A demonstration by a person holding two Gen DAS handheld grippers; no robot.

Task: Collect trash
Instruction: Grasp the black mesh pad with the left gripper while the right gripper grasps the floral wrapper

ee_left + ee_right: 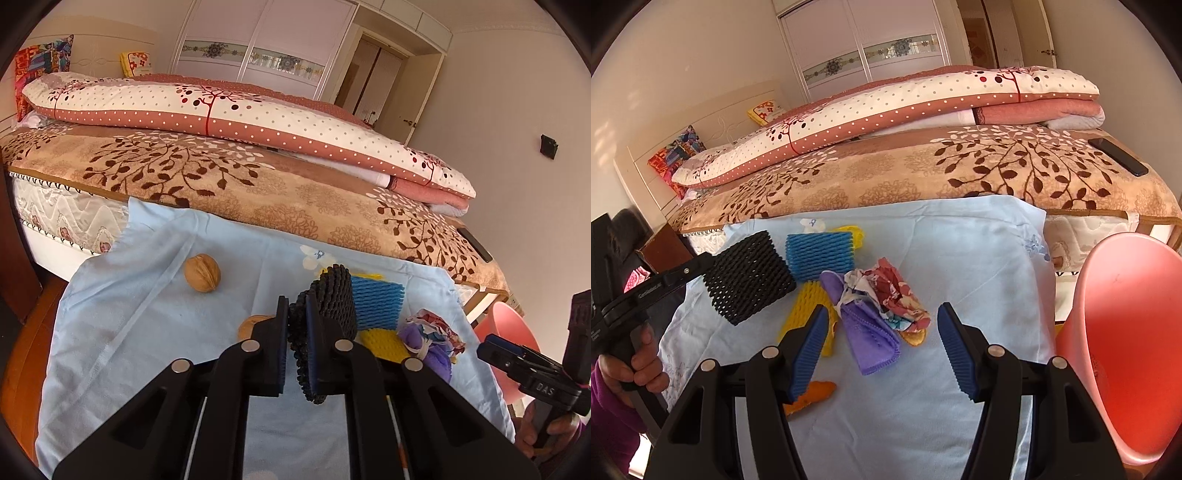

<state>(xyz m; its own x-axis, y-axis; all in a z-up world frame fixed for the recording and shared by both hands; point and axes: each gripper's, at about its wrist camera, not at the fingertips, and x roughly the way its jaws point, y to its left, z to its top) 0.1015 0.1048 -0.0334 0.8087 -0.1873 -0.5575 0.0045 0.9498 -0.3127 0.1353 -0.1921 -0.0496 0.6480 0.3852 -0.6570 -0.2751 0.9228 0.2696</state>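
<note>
My left gripper (298, 334) is shut on a black foam net (334, 295), which it holds a little above the light blue cloth (979, 251). On the cloth lie a blue foam net (820, 251), a yellow foam net (809, 310), a purple cloth (866, 332), a crumpled colourful wrapper (897, 295) and orange peel (812, 395). My right gripper (881, 347) stands open just above the purple cloth, with nothing pressed between its blue pads. Two walnuts (202, 273) rest at the left of the cloth.
A pink bin (1126, 332) stands at the right edge of the cloth. Behind is a bed with a brown leaf-patterned blanket (886, 173), folded quilts and a black phone (1117, 157). A hand (639, 365) holds the left gripper's handle.
</note>
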